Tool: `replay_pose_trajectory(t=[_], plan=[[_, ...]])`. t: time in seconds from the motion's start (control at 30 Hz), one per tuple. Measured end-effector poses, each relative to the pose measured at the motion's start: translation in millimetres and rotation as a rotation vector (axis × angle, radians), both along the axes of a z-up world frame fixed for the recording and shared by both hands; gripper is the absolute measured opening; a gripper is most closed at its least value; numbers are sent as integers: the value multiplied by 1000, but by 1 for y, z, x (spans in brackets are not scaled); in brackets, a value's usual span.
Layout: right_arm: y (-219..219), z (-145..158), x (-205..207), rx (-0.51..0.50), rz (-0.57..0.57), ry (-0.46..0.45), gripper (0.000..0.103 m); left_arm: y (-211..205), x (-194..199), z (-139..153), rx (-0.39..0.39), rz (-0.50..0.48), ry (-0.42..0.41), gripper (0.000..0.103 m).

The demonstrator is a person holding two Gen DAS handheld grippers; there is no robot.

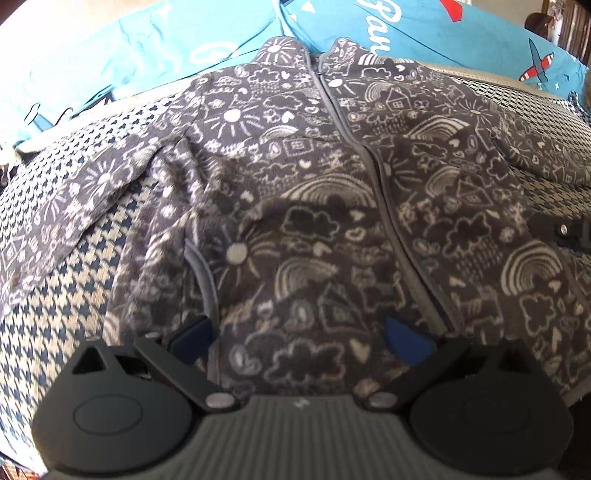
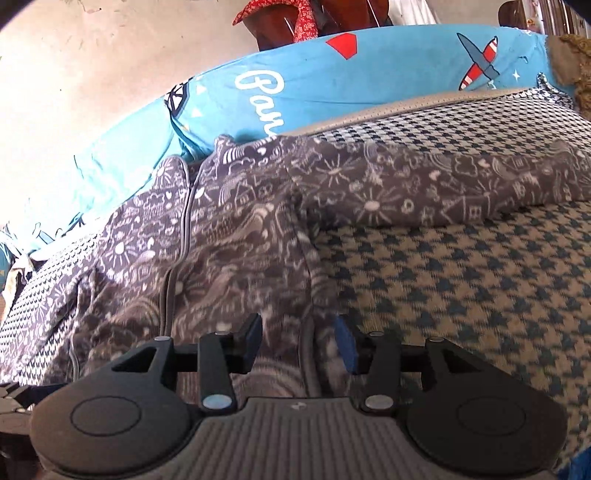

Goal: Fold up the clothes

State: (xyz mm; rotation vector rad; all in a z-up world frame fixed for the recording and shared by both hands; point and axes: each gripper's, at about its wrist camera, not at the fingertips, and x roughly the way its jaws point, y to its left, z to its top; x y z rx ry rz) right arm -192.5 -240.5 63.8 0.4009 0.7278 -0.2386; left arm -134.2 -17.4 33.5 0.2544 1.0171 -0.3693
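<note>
A grey fleece jacket (image 1: pixel 314 192) with white doodle print lies face up on the bed, zip shut and collar toward the pillows. One sleeve (image 1: pixel 55 221) spreads to the left, the other (image 2: pixel 443 184) stretches to the right. My left gripper (image 1: pixel 299 339) hovers over the lower front of the jacket, its blue pads (image 1: pixel 192 339) wide apart and open over flat cloth. My right gripper (image 2: pixel 299 343) is at the jacket's (image 2: pixel 221 240) side seam near the hem. Its fingers (image 2: pixel 251 339) stand apart, with the seam lying between them unpinched.
A blue-and-cream houndstooth bedsheet (image 2: pixel 461 295) covers the bed, bare to the right of the jacket. Blue pillows (image 1: pixel 424 33) with plane prints lie along the far edge, below a pale wall (image 2: pixel 92 74). A black gripper part (image 1: pixel 565 232) shows at the right edge.
</note>
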Motion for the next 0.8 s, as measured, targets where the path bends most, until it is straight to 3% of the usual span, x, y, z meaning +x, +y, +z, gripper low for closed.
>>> replay_pose_trajectory(t=[0.5, 0.67, 0.8], plan=[[3, -7, -45, -17, -45, 62, 45, 45, -26, 4, -87, 38, 26, 103], [-8, -7, -65, 29, -84, 55, 50, 55, -35, -1, 10, 57, 6, 103], [-15, -6, -81, 75, -99, 49, 51, 64, -42, 0, 14, 45, -8, 103]])
